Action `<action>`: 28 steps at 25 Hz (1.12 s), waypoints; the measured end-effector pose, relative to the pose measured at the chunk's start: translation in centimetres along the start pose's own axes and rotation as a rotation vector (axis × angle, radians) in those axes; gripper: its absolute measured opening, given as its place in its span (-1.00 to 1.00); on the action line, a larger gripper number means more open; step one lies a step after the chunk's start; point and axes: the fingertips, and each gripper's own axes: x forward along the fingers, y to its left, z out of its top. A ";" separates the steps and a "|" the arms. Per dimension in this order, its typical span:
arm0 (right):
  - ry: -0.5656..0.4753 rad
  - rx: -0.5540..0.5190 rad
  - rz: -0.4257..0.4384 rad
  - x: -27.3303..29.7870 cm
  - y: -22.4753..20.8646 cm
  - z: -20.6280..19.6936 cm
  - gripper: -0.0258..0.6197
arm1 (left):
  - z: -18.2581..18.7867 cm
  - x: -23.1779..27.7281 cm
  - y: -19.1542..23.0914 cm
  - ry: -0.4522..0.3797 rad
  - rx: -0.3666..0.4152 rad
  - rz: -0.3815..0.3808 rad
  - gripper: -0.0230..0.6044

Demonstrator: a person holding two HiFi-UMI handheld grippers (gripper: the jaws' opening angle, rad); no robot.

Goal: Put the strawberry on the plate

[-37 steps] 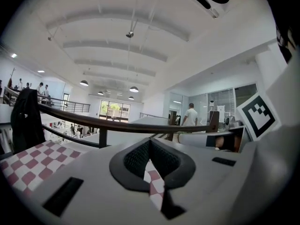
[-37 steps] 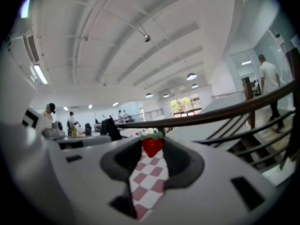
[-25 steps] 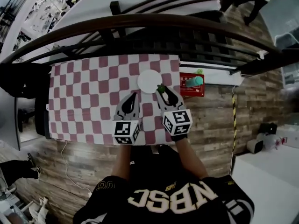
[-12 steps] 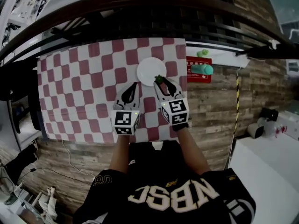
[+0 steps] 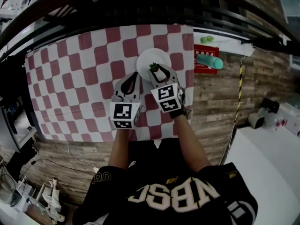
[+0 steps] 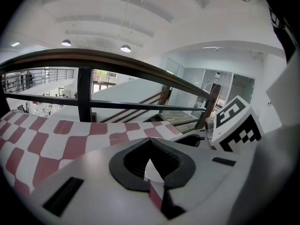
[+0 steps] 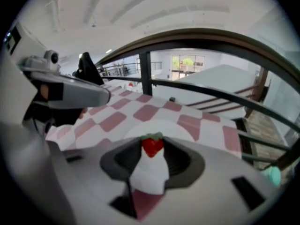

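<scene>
My right gripper is shut on the red strawberry with its green cap, held at the jaw tips over the near rim of the round white plate. In the right gripper view the strawberry sits pinched between the jaw tips, with the plate just beyond and below. My left gripper hovers over the checkered cloth to the left of the plate, jaws together and nothing in them. In the left gripper view the left gripper has its tips meeting.
The red-and-white checkered cloth covers the table. A dark curved railing runs behind the far edge. To the right lie a red sign with a teal object on a wooden floor.
My right gripper has carried the strawberry forward and left, from beside the plate's right edge to over its near rim. The left gripper stayed beside it.
</scene>
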 end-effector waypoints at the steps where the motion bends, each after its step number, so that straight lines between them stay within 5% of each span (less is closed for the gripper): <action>1: 0.013 -0.006 -0.004 0.5 -0.1 -0.3 -0.45 | -0.3 0.2 0.2 0.004 -0.004 0.001 -0.90; 14: 0.059 -0.006 0.019 1.7 0.3 -0.5 -0.33 | -0.3 0.1 1.5 0.005 -0.044 0.031 -0.90; 28: -0.194 0.068 -0.006 -10.8 0.2 6.4 -0.42 | 7.4 -6.6 -4.1 -0.150 -0.022 0.090 -0.90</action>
